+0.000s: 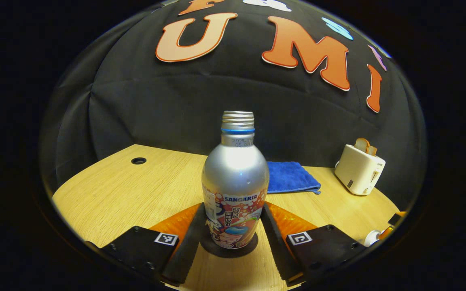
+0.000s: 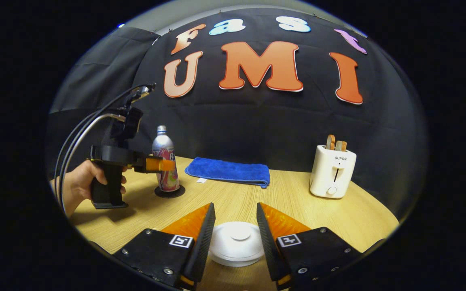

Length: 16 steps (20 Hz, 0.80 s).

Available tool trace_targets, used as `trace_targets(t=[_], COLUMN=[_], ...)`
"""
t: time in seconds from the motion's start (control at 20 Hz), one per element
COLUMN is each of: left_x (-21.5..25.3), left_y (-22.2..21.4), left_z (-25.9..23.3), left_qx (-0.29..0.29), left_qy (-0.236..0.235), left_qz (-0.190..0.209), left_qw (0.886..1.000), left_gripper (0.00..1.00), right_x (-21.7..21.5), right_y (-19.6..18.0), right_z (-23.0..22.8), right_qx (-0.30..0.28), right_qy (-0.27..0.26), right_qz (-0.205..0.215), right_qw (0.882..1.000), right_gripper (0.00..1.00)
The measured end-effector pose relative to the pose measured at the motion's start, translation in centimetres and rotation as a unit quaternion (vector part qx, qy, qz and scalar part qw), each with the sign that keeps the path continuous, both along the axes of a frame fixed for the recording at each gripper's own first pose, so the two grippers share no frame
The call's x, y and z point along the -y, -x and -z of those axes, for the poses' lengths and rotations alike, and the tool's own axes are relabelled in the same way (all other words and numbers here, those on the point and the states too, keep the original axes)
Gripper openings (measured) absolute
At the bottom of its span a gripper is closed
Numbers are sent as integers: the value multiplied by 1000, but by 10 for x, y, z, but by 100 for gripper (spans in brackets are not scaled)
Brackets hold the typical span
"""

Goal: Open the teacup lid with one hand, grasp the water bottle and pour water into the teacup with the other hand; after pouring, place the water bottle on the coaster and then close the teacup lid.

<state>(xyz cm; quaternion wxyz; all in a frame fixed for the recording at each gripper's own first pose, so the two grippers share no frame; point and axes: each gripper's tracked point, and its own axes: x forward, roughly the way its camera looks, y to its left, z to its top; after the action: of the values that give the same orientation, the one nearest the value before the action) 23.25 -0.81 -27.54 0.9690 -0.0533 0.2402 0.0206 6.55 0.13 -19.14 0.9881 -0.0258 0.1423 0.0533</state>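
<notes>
Fingers of the left tool clamp the water bottle on its coaster; the right tool stands apart, flanking the teacup lid.

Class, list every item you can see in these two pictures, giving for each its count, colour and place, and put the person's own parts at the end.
water bottle: one, silver with a printed label, uncapped, standing on the coaster
coaster: one, dark, round, under the bottle
teacup lid: one, white, in place on the teacup, between the right tool's fingers
towel: one, blue, folded, near the back wall
toaster: one, cream, with toast in it, at the table's right
table: one, light wood
left tool: one, fingers either side of the bottle
right tool: one, open around the lid
hand: one, holding the left tool's grip
</notes>
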Motion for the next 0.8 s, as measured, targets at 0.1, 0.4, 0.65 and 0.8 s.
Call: trace_targets(t=[0.1,0.4,0.65,0.8], left_x=[0,13,15,16], left_y=[-1,9,22,37], left_z=[0,4,-22,-51], left_qx=[1,-14,10,42], left_qy=[3,19,6,-7], left_qz=[2,26,40,47], left_qw=[1000,999,999,998], left_gripper=[85,98,99,98], right_x=[2,6,5,4], right_y=[1,1,5,9], right_z=[-6,-16,-32,-48], right_qx=[7,14,25,40], right_qy=[2,-2,-18,-21], right_qz=[2,16,26,34], right_qw=[1000,1000,999,998], right_gripper=[69,75,75,75])
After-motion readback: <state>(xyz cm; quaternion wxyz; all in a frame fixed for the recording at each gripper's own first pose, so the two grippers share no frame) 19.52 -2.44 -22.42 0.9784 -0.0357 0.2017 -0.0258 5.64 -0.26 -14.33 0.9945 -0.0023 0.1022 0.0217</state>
